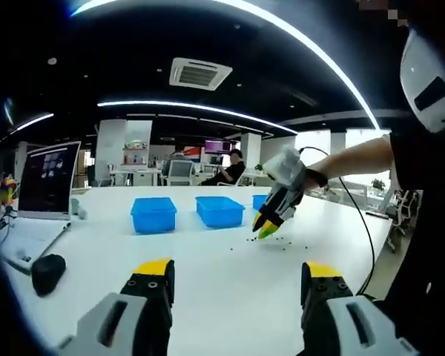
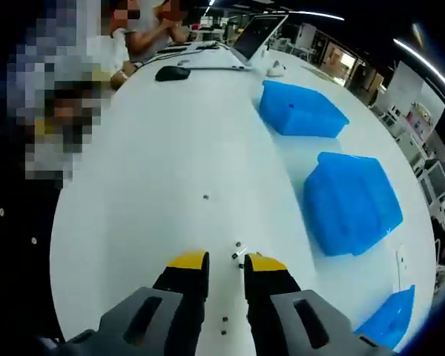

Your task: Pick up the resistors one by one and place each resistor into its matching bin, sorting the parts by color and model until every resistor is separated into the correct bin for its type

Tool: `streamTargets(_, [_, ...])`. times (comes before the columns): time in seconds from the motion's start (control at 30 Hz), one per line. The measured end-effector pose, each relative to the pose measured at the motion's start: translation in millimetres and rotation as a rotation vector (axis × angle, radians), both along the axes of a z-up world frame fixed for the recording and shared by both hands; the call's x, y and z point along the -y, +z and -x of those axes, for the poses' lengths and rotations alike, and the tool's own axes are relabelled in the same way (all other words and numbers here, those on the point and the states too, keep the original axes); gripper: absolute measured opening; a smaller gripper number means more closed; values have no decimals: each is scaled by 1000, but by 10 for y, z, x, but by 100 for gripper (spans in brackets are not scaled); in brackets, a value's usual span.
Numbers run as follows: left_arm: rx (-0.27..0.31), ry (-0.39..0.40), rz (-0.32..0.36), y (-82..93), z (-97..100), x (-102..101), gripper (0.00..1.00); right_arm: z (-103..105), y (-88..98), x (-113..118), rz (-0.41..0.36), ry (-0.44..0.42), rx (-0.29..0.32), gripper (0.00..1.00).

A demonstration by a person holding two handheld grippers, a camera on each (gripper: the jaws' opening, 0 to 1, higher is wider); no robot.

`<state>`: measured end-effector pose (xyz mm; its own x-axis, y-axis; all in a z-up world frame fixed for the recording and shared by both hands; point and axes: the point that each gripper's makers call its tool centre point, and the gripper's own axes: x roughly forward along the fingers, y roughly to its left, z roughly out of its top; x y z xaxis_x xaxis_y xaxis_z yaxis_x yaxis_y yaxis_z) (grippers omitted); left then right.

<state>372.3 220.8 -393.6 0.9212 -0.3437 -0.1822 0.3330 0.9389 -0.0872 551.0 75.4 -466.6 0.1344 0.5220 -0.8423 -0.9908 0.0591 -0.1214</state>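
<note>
- Resistors (image 2: 237, 245), tiny dark specks, lie scattered on the white table (image 2: 148, 170) just ahead of my right gripper (image 2: 225, 261), whose yellow-tipped jaws stand narrowly apart with nothing I can make out between them.
- In the left gripper view the same right gripper (image 1: 268, 225) is angled down with its tips at the scatter of resistors (image 1: 278, 241); I cannot tell whether it touches one.
- My left gripper (image 1: 237, 271) hangs back over bare table, jaws spread wide and empty, well apart from the parts.
- Beyond the parts stand the blue bins: a near bin (image 2: 352, 204), a far bin (image 2: 300, 110), and a third bin's corner (image 2: 391, 315) at the view's lower edge.
- At the table's far end sit a laptop (image 2: 252, 37) and a black mouse (image 2: 172, 73).
- I judge this the pick step: no resistor lifted yet.
- Next, I reckon, the jaws must straddle one speck, close gently, then carry it to its matching bin; the small parts leave little room for error.
</note>
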Motion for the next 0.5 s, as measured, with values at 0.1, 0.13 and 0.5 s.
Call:
streamTargets(0.1, [-4,4,4,-22,7,-21,70,-44,-57,23,25,-7,-3,19])
streamTargets(0.13, [-5,6,5,-27,9,-31,70,-59,-74,28,30,-11,-5,19])
streamTargets(0.5, [-12,24,15,-64,21,-90,70,-115,-165,2,52,-35,-26,12])
